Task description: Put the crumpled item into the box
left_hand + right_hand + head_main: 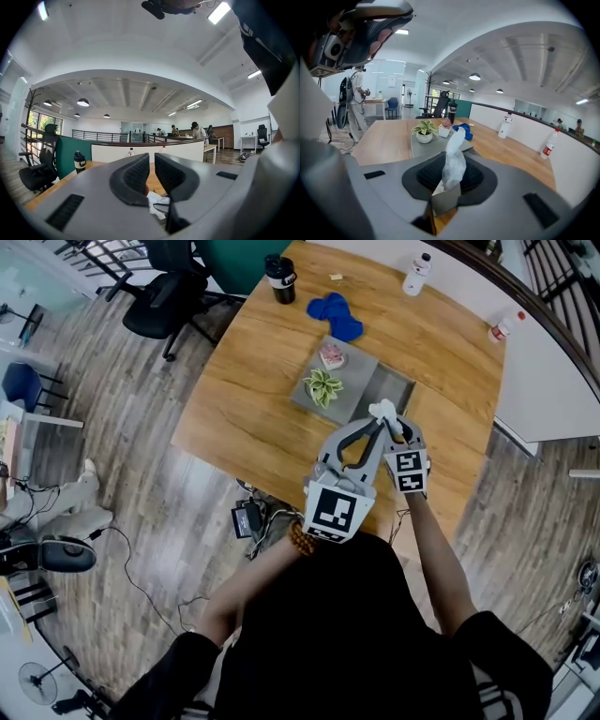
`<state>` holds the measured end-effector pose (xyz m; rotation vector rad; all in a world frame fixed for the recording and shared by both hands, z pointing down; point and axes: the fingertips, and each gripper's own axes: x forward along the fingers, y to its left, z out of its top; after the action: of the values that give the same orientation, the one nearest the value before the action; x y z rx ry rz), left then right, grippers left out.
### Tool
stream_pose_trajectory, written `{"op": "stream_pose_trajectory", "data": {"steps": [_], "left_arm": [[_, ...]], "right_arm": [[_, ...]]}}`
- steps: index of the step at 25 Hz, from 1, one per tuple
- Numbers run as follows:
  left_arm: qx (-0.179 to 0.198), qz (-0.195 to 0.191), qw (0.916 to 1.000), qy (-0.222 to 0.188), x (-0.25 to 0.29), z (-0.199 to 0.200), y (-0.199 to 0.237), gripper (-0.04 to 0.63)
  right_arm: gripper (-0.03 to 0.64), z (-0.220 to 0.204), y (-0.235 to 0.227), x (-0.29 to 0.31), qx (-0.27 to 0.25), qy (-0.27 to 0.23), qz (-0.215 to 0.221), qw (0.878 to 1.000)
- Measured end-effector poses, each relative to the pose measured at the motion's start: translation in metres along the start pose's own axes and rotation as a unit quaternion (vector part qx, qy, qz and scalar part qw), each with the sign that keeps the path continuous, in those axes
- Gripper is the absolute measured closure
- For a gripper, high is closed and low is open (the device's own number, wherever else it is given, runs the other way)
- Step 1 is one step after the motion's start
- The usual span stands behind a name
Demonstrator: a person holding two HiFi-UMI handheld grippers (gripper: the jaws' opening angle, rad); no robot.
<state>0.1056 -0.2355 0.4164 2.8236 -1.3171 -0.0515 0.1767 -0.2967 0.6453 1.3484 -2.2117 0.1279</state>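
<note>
The right tool is clamped on a crumpled white tissue, which sticks up from between its jaws. The tissue is above the worktop, just by the near edge of the grey box. Beside it, the left tool has its jaws a narrow gap apart and empty.

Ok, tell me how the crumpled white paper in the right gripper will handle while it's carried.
The crumpled white paper is probably very light: it stands up unsupported above the right gripper's fingers. Its creased, leaning top suggests it is soft and floppy. It likely squashes rather than breaks.
</note>
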Motion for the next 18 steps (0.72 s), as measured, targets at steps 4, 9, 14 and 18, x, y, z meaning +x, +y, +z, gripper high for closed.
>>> {"op": "stream_pose_trajectory", "data": {"steps": [4, 9, 14, 18], "left_arm": [[-0.002, 0.000, 1.0000, 0.002, 0.001, -0.002, 0.002, 0.543], [-0.004, -0.003, 1.0000, 0.009, 0.005, -0.005, 0.002, 0.544], [-0.003, -0.002, 0.9999, 0.015, 0.004, -0.011, 0.002, 0.543], [-0.008, 0.001, 0.9998, 0.018, 0.004, -0.011, 0.004, 0.544]], "right_arm": [[0.540, -0.001, -0.006, 0.010, -0.007, 0.005, 0.001, 1.000], [0.538, -0.010, -0.016, 0.023, -0.005, 0.022, -0.001, 1.000], [0.538, -0.023, -0.019, 0.037, -0.006, 0.041, 0.004, 0.999], [0.537, -0.033, -0.019, 0.046, -0.014, 0.058, 0.008, 0.998]]}}
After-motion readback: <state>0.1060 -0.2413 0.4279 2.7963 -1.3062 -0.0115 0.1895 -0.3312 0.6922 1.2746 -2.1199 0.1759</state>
